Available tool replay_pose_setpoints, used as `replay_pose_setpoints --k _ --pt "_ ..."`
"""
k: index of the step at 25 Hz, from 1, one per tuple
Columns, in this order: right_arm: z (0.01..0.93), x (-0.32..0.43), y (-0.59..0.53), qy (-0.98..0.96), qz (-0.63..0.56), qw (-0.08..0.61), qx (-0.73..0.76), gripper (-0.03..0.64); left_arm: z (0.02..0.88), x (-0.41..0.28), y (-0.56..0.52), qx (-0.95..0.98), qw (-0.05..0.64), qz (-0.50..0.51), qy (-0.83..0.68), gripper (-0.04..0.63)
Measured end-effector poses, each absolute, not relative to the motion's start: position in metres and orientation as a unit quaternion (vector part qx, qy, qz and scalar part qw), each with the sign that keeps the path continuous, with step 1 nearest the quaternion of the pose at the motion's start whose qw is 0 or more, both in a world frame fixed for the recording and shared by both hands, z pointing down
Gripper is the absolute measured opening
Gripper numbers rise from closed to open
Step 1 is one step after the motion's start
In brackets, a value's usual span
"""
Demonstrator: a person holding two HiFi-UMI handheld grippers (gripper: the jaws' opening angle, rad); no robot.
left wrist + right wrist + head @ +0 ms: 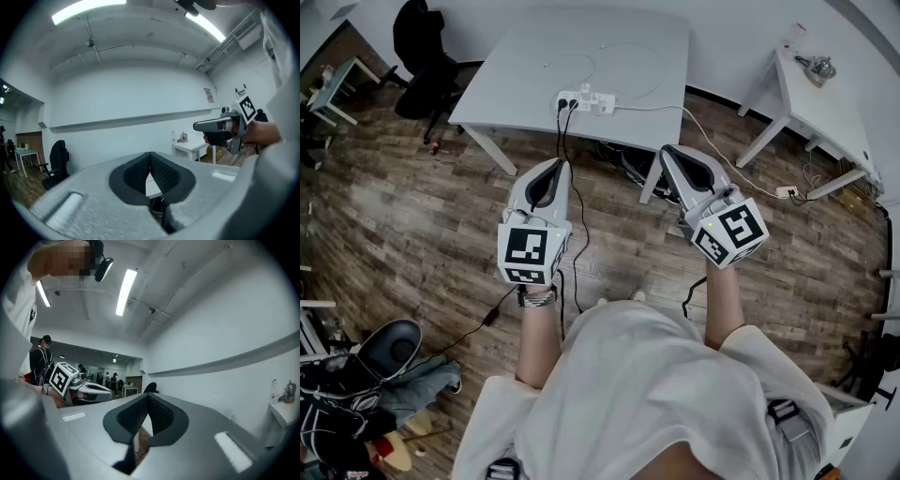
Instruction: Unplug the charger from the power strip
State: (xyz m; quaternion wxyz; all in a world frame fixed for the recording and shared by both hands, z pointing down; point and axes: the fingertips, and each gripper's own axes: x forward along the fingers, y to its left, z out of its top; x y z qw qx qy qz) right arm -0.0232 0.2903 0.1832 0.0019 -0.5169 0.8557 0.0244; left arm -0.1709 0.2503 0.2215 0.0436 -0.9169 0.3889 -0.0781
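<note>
The left tongs point(553, 167) and right tongs point(670, 153) are pinched together, empty, well short of the power strip point(589, 100) on the counter point(525, 84) ahead

- Bright, even, cool indoor light from long white ceiling light strips point(89, 10), blown out to pure white in both gripper views
- Only soft, faint shadows beneath the pale grey rectangular table point(506, 84) on the dark wood-plank floor point(412, 216)
- Heavy fisheye bending in every view, black vignette at the corners
- Blurred close up: grey shells of the left gripper point(150, 157) and right gripper point(148, 398); sharper farther back
</note>
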Motion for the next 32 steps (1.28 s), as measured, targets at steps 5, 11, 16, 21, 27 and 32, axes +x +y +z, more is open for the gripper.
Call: replay_pose_setpoints --k 5,11,16,21,27,32 --pt "0.174 -0.008 0.291 0.854 0.023 0.037 -0.519 0.002 0.221 -0.162 0.249 -0.918 0.042 -0.080 0.387 0.005" --pt "0.171 0.006 0.291 0.878 0.012 0.052 -0.476 0.002 0.224 -0.135 0.247 -0.917 0.040 -0.078 0.389 0.004" --pt "0.180 0.014 0.278 0.889 0.030 0.020 -0.457 0.002 0.231 -0.120 0.241 -0.907 0.021 -0.082 0.412 0.005" --pt "0.191 0.030 0.261 0.890 0.034 0.028 -0.454 0.002 0.242 -0.106 0.234 -0.898 0.008 -0.092 0.429 0.005" --pt "0.207 0.040 0.233 0.888 0.030 0.031 -0.458 0.002 0.251 -0.096 0.208 -0.899 0.009 -0.094 0.428 0.003" --pt "0.219 0.053 0.187 0.881 0.027 0.019 -0.472 0.002 0.250 -0.089 0.161 -0.900 0.026 -0.063 0.431 0.005"
